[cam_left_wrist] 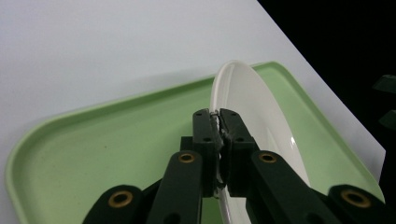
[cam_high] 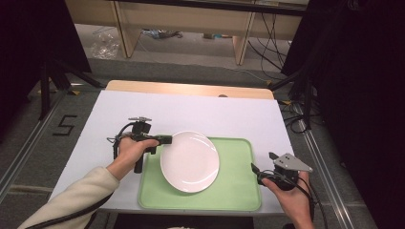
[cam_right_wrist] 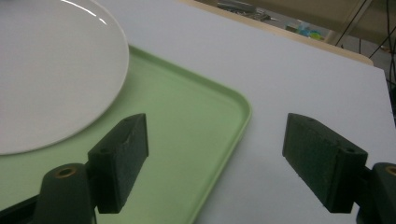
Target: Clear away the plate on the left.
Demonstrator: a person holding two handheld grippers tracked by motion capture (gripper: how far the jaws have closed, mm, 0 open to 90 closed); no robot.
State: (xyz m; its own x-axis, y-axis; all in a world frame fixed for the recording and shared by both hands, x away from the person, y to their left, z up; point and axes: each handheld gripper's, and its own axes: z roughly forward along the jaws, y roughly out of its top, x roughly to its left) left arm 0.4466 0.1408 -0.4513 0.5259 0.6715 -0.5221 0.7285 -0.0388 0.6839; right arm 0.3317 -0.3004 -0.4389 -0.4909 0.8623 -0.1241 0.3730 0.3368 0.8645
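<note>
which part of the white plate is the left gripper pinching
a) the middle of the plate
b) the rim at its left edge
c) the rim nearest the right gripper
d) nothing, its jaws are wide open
b: the left gripper has its jaws closed on the thin rim of the white plate at the plate's left edge, over the green tray, while the right gripper is open, apart from the plate.

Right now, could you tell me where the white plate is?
In the high view the plate sits over the left half of the green tray, its left rim pinched by the left gripper.
</note>
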